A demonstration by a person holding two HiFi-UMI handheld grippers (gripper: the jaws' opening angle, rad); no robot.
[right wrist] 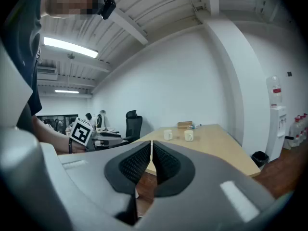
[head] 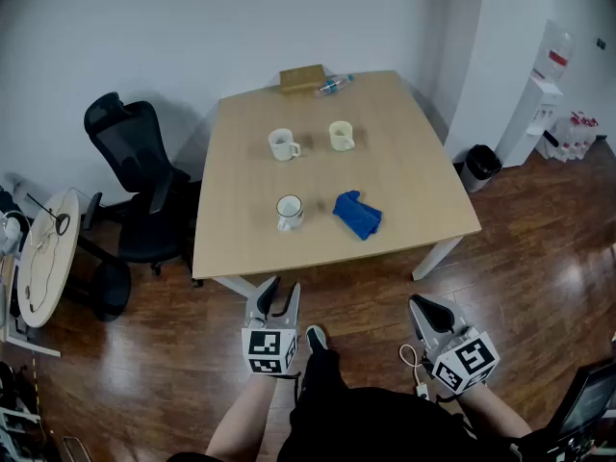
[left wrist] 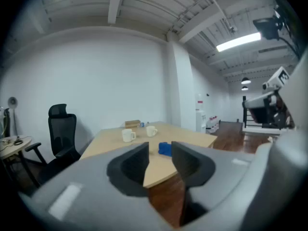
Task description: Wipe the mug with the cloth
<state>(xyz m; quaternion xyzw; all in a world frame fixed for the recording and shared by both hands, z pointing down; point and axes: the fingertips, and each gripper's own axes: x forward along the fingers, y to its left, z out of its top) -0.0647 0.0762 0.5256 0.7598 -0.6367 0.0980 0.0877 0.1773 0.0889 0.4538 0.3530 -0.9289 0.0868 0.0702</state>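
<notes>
On the wooden table [head: 414, 176] a white mug with a dark rim [head: 289, 212] stands near the front edge, and a crumpled blue cloth [head: 357, 215] lies just to its right. Two more mugs stand farther back, a white mug [head: 283, 144] and a cream mug [head: 341, 136]. Both grippers hang over the floor, short of the table's front edge. My left gripper [head: 280, 292] is open and empty; its view shows the cloth [left wrist: 165, 148] through the gap. My right gripper [head: 430, 311] is shut on nothing, pads together [right wrist: 151, 153].
A cardboard box [head: 301, 78] and a plastic bottle [head: 333, 85] lie at the table's far edge. A black office chair [head: 135, 176] stands left of the table, with a small round table [head: 43, 258] beyond it. At the right are a black bin [head: 478, 166] and a water dispenser [head: 539, 114].
</notes>
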